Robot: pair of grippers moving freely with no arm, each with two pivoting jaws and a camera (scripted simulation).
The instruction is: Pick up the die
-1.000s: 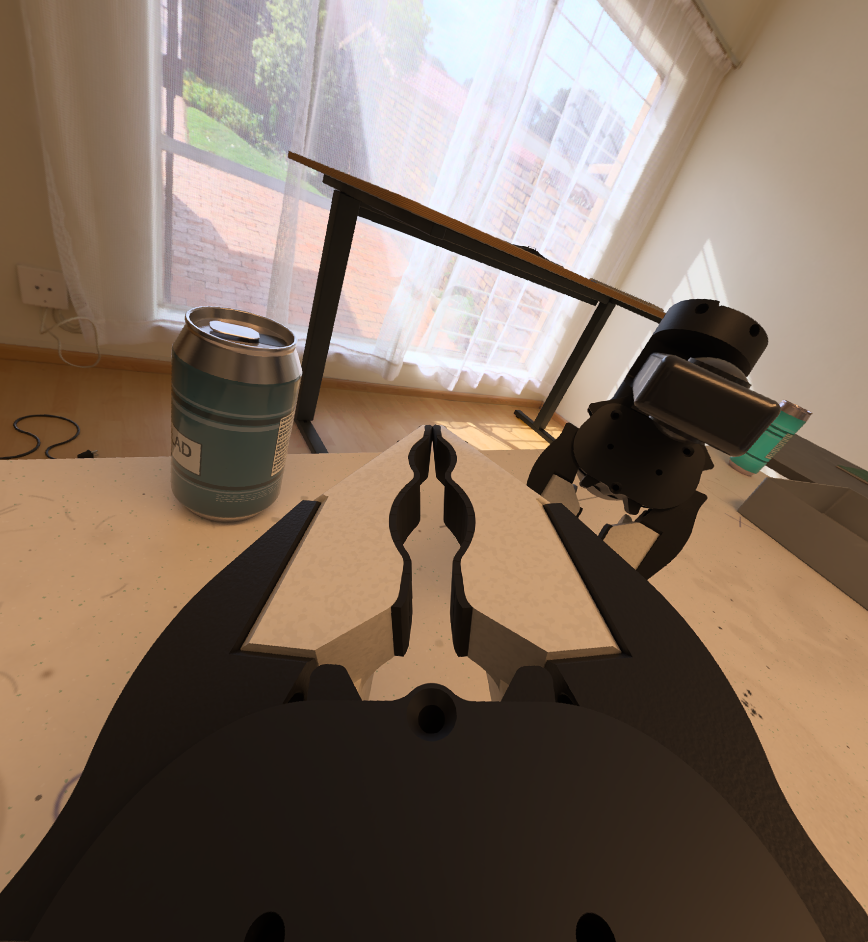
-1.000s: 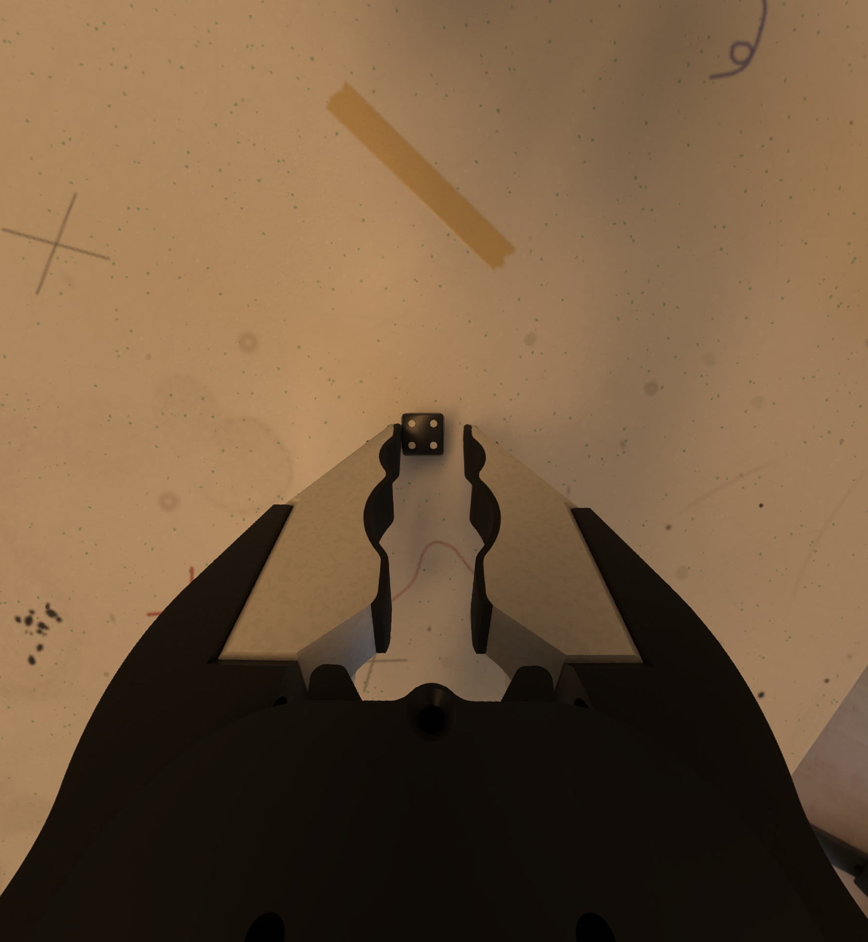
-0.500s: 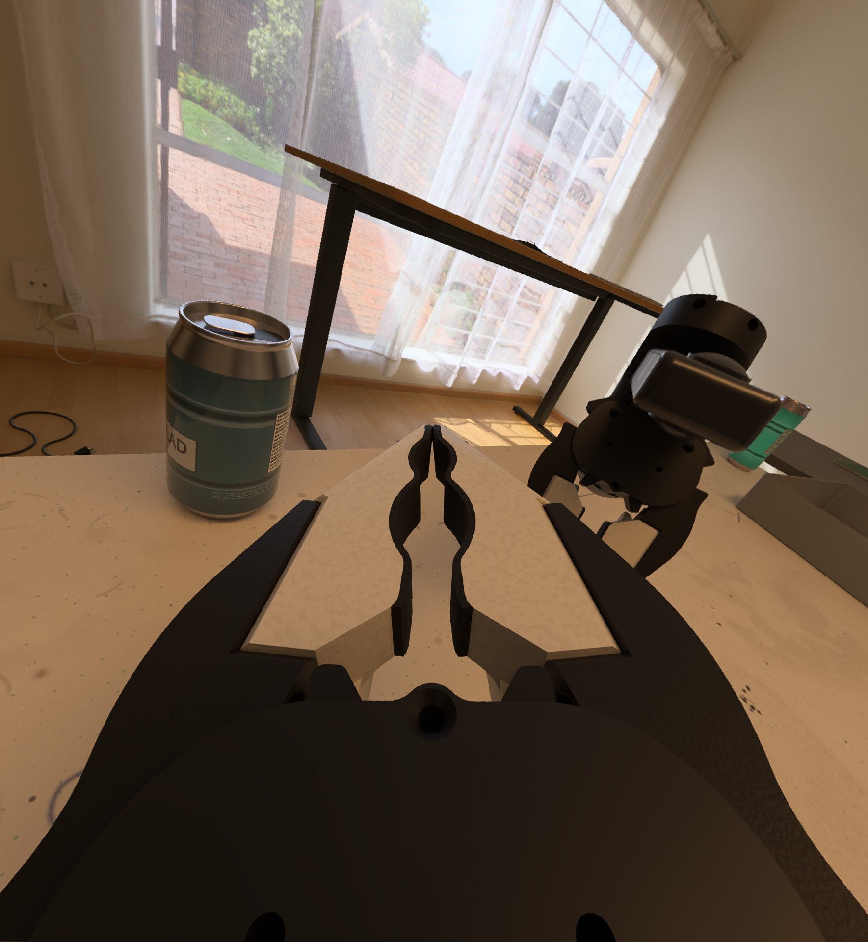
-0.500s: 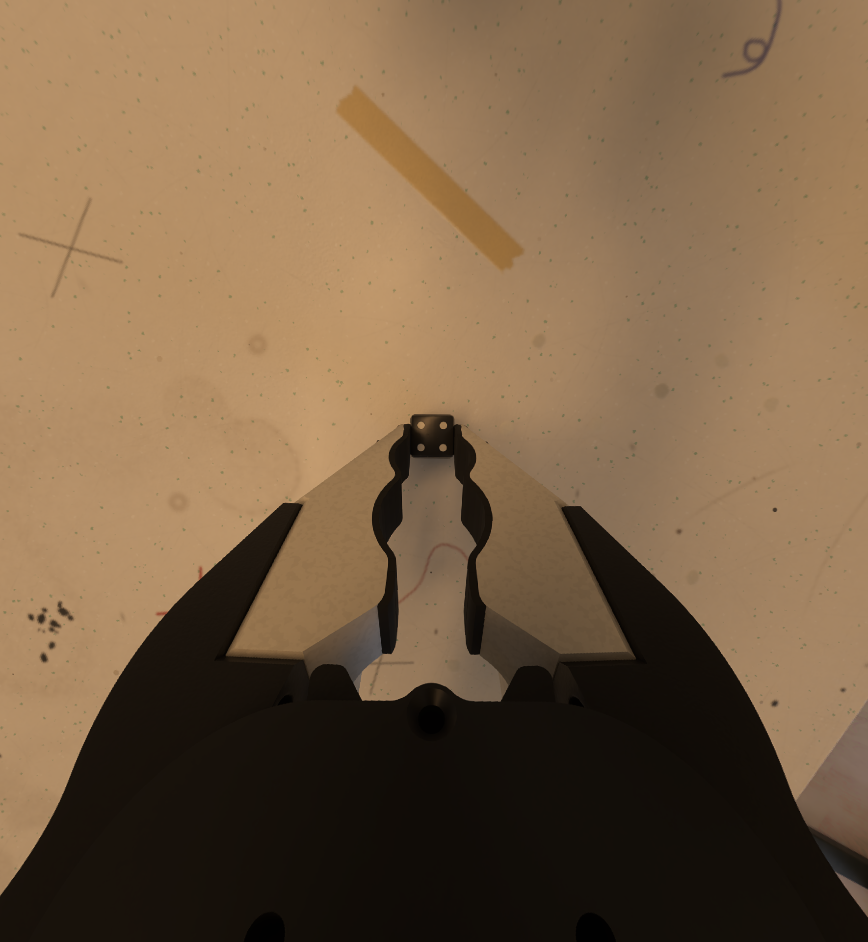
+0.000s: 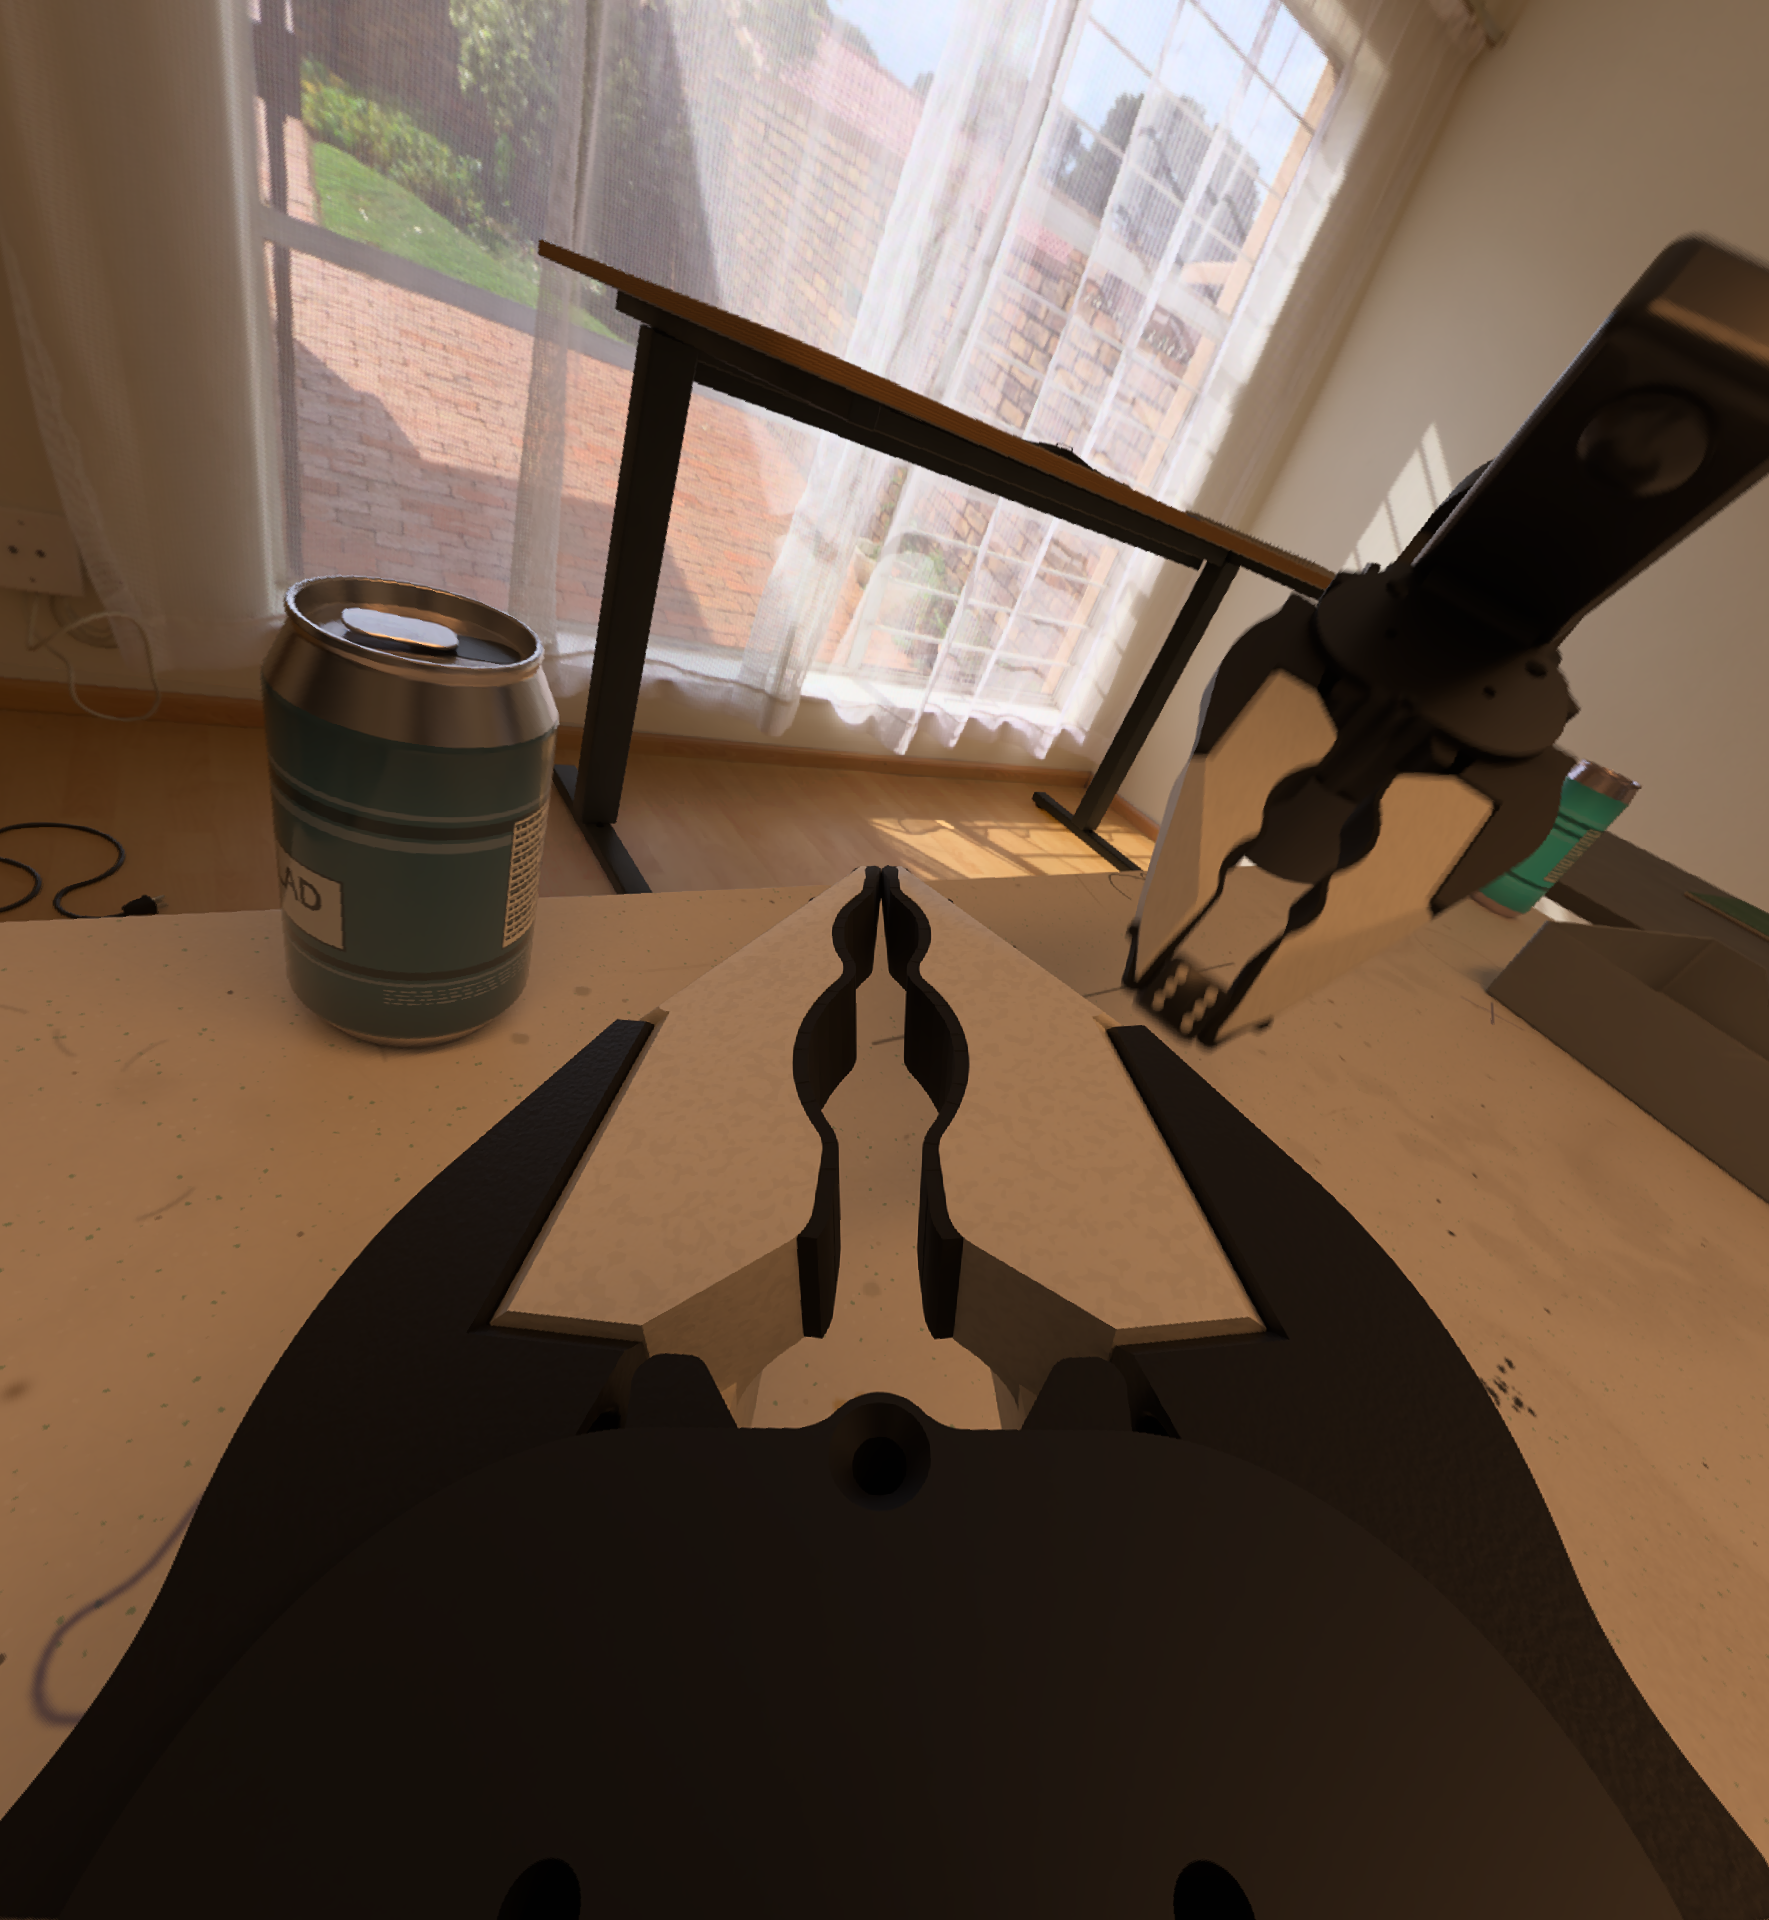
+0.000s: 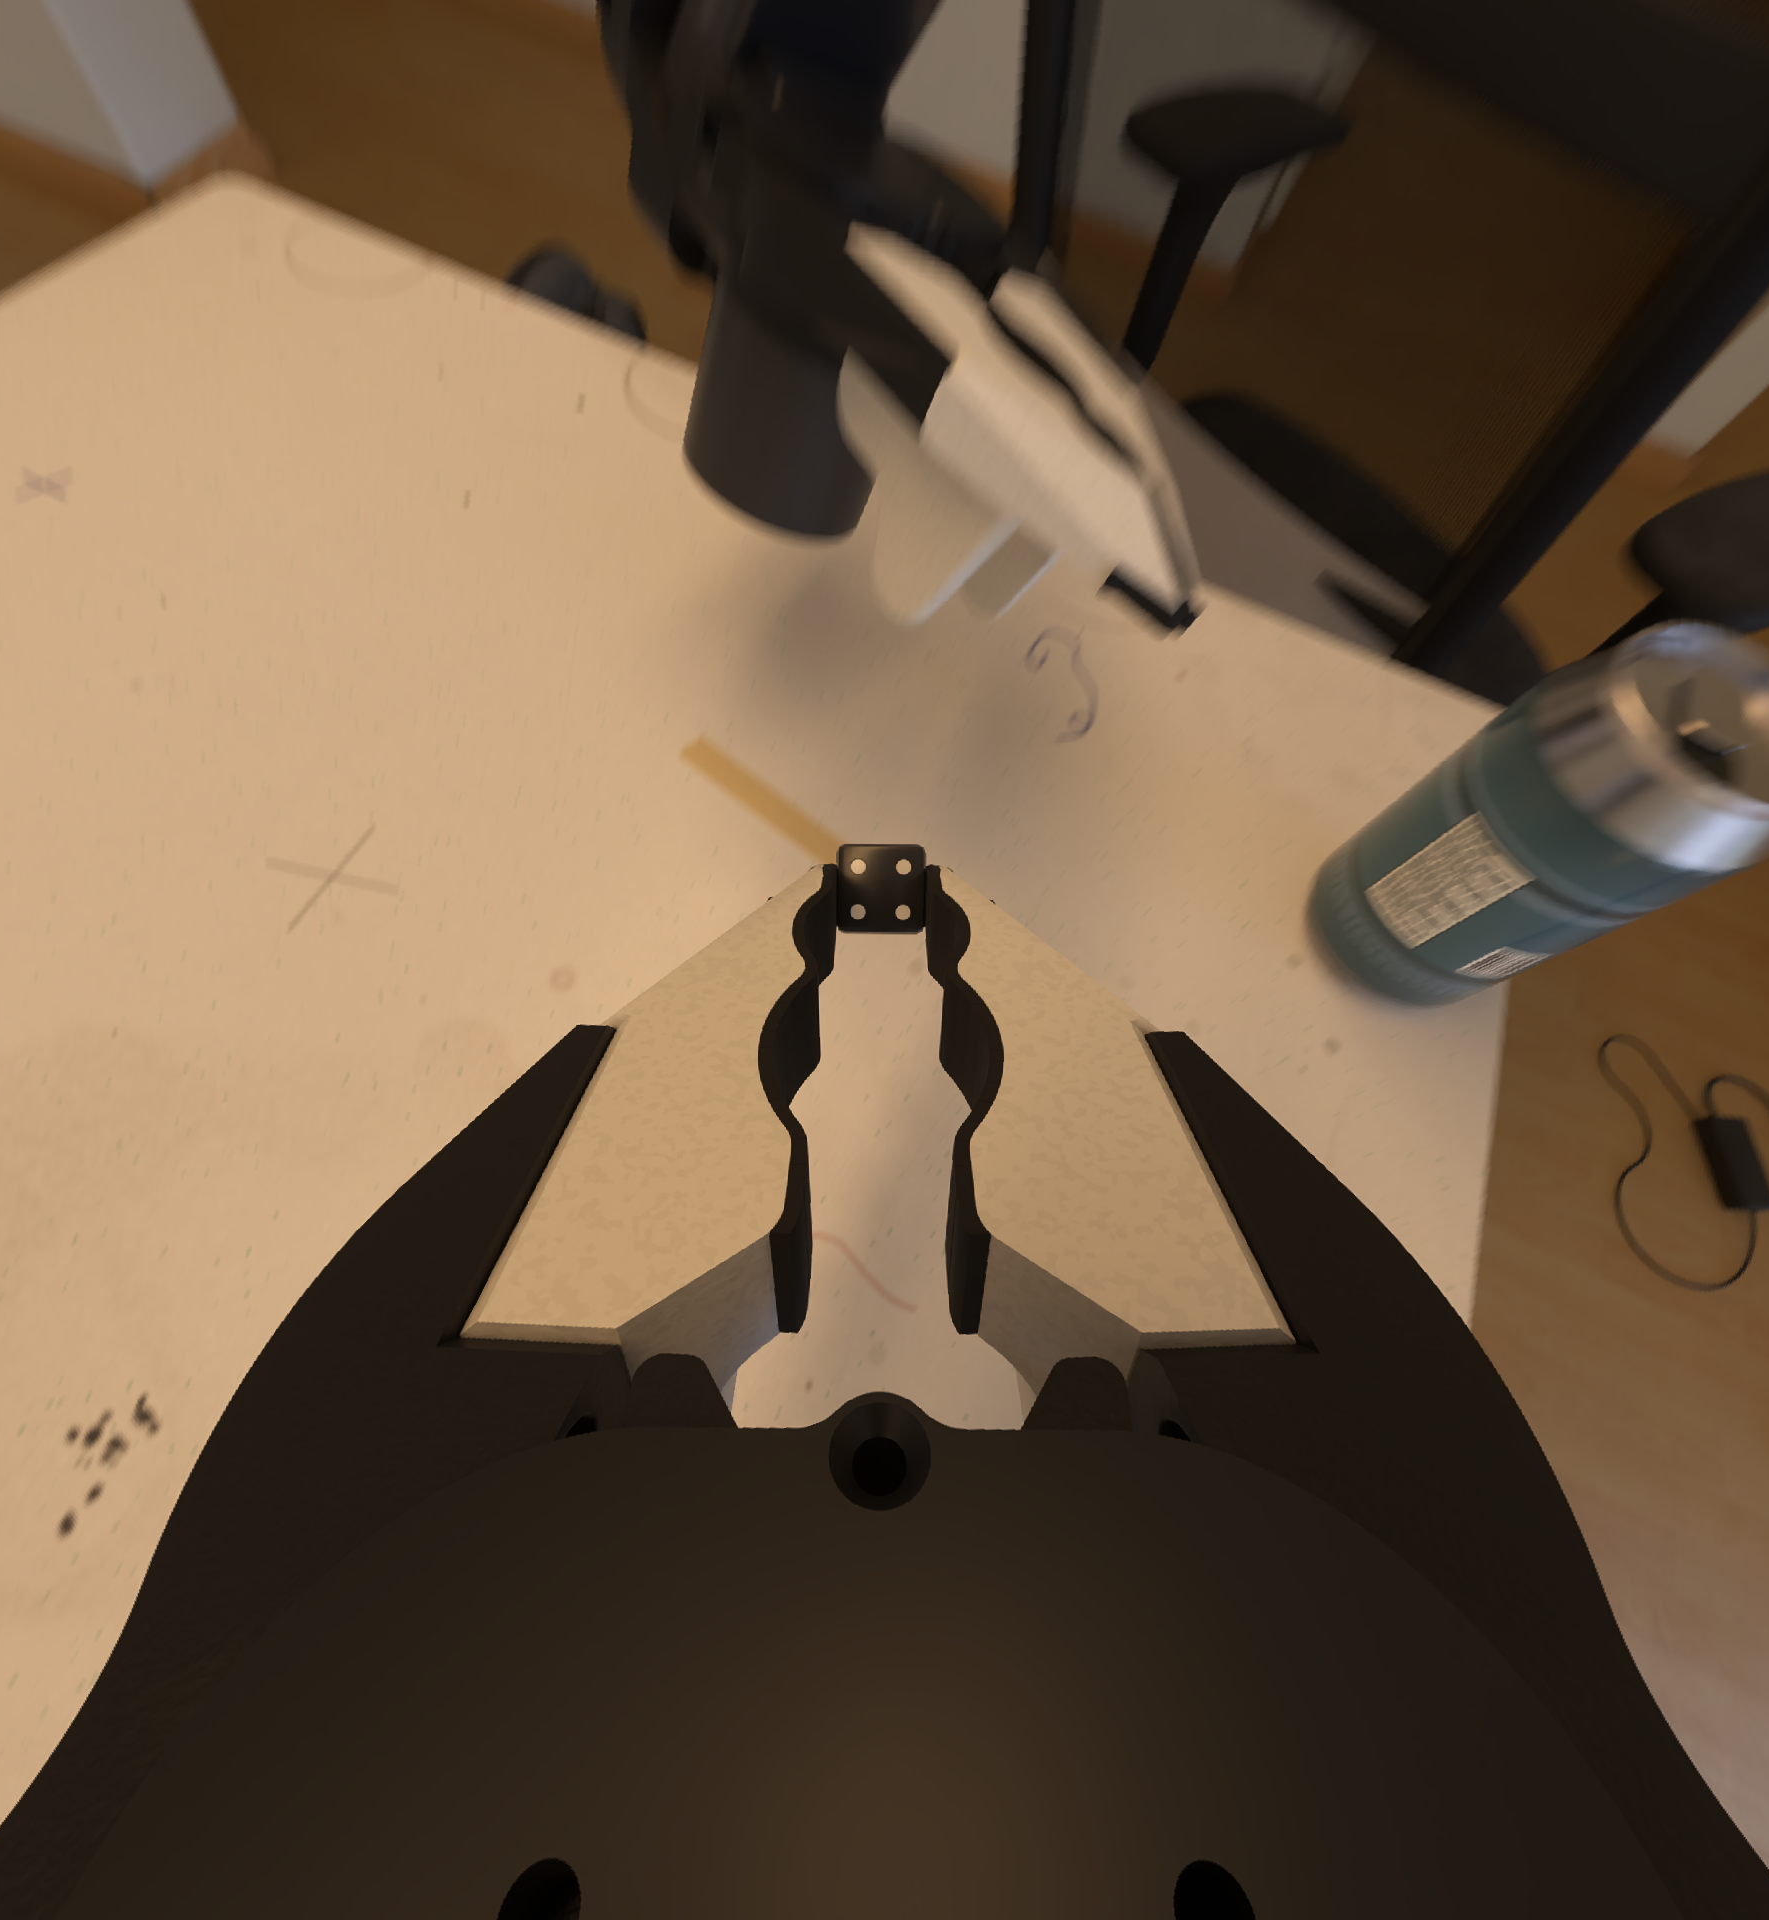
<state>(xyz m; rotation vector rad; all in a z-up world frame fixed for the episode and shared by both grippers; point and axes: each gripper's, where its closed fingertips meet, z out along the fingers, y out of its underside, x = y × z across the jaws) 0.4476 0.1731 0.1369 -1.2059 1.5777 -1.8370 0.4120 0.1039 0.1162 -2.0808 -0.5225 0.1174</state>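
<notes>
The die (image 6: 880,889) is a small black cube with pale pips. My right gripper (image 6: 880,891) is shut on it at the fingertips and holds it above the beige table (image 6: 236,675). In the left wrist view the right gripper (image 5: 1186,1003) hangs tilted at the right, above the table, with the die (image 5: 1184,1000) between its tips. My left gripper (image 5: 878,885) is shut and empty, low over the table. It shows blurred at the top of the right wrist view (image 6: 1160,613).
A teal drink can (image 5: 407,810) stands on the table (image 5: 132,1195) at the left; it also shows in the right wrist view (image 6: 1576,821). A grey tray (image 5: 1690,1039) lies at the right edge. A tape strip (image 6: 755,795) lies on the table. Cables (image 6: 1711,1174) lie on the floor.
My right gripper closed on the die, then lifted it off the table and tilted up. The left gripper stayed shut and barely moved.
</notes>
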